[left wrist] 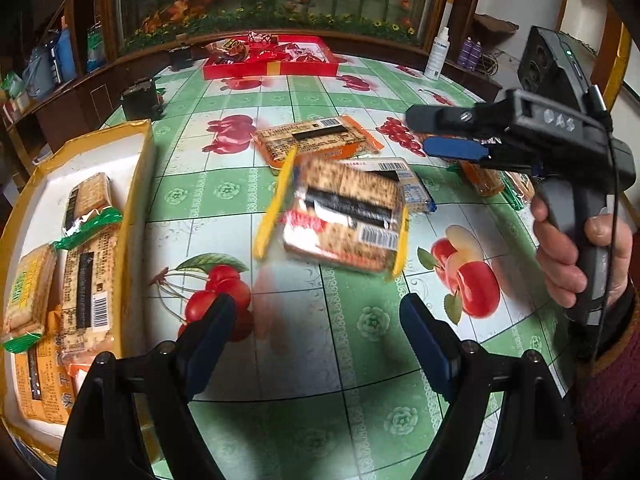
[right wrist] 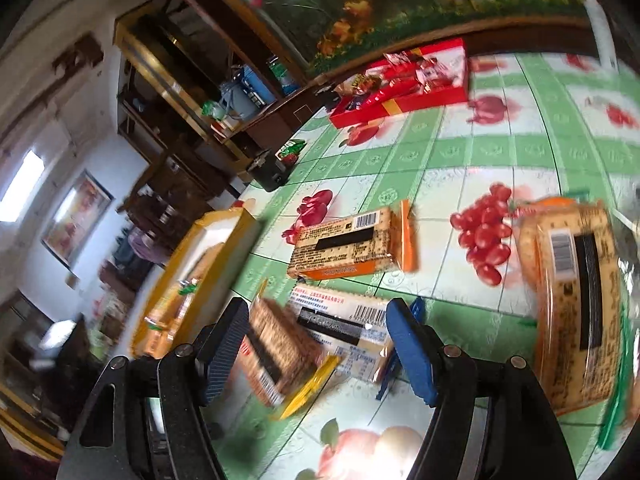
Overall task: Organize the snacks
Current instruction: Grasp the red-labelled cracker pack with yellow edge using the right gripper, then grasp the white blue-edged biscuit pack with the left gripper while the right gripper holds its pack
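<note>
Your left gripper (left wrist: pixel 316 316) hangs open, angled down over the fruit-print table (left wrist: pixel 360 360). Your right gripper (right wrist: pixel 316 344), marked "OAS", gapes above the blurred yellow-ended cracker pack (left wrist: pixel 340 220), not touching it. Pack text is unreadable. More packs fill the yellow box (left wrist: pixel 138 152).

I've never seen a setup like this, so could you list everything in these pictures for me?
yellow-ended cracker pack: one, blurred, table centre
orange cracker pack: one, behind it
blue-ended pack: one, partly under the yellow-ended one
yellow box: one, white inside, left, holding several packs
red tray: one, far edge, red sweets
white bottle: one, far right
tablecloth: green-white, fruit print
left gripper: open, empty
right gripper: open
hand: one, holding right gripper
</note>
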`<state>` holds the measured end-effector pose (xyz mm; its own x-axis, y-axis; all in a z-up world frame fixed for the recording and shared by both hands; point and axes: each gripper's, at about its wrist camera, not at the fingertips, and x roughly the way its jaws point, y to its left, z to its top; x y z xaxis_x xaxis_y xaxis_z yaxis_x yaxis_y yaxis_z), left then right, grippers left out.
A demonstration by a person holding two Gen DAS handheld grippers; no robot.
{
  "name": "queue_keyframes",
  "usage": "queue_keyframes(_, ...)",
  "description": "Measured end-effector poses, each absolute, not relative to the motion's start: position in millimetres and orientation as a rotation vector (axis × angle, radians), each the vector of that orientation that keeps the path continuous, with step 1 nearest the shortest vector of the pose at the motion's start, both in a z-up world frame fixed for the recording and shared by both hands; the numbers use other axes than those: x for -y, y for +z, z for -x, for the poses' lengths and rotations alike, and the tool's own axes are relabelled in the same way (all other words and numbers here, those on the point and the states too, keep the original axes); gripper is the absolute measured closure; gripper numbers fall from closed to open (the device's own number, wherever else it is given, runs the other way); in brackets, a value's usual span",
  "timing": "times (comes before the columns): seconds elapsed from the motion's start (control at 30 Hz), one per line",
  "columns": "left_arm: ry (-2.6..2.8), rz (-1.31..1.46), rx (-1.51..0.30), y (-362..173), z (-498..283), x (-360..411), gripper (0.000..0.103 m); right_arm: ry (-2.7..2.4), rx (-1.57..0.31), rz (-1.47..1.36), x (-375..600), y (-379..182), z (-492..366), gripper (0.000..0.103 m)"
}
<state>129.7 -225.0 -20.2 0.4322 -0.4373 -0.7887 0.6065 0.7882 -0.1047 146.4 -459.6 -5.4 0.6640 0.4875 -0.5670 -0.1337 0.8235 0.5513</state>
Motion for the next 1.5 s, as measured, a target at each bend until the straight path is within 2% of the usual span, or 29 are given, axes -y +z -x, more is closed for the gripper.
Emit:
queue_keyframes(0.07, -0.655, -0.200, -0.911, -18, -129, 220, 0.020, 0.390, -0.777, -0.447, 447, -5, -148, 0.026)
queue_keyframes(0.3, -0.642, -0.155, -0.898, -10, -129, 195, 0.020, 0.457, -0.807, -0.111, 378, -12, -145, 0.011)
queue_keyframes(0.6, -0.616, -0.134, -0.884, -5, -131, 176, 0.020, 0.495, -0.810, 0.232, 328, -25, -115, 0.011)
queue_keyframes(0.77, -0.616, -0.135, -0.870, -1, -129, 175, 0.020, 0.477, -0.826, 0.217, 320, -33, -126, 0.011)
queue_keyframes(0.8, -0.614, -0.134, -0.869, -1, -129, 176, 0.020, 0.461, -0.830, 0.232, 318, -38, -127, 0.016)
queue_keyframes(0.83, -0.615, -0.135, -0.870, 0, -129, 176, 0.020, 0.453, -0.845, 0.227, 318, -40, -131, 0.026)
queue_keyframes(0.87, -0.616, -0.135, -0.870, 0, -129, 176, 0.020, 0.474, -0.884, 0.180, 324, -44, -135, 0.029)
queue_keyframes(0.97, -0.622, -0.139, -0.868, 2, -128, 178, 0.020, 0.489, -0.854, 0.126, 341, -32, -130, 0.029)
queue_keyframes(1.2, -0.675, -0.159, -0.881, 8, -137, 212, 0.020, 0.246, -0.664, -0.313, 457, 7, -130, 0.029)
queue_keyframes(1.5, -0.661, -0.075, -0.976, 6, -228, 282, 0.020, 0.094, -0.616, -0.509, 503, 2, -128, 0.029)
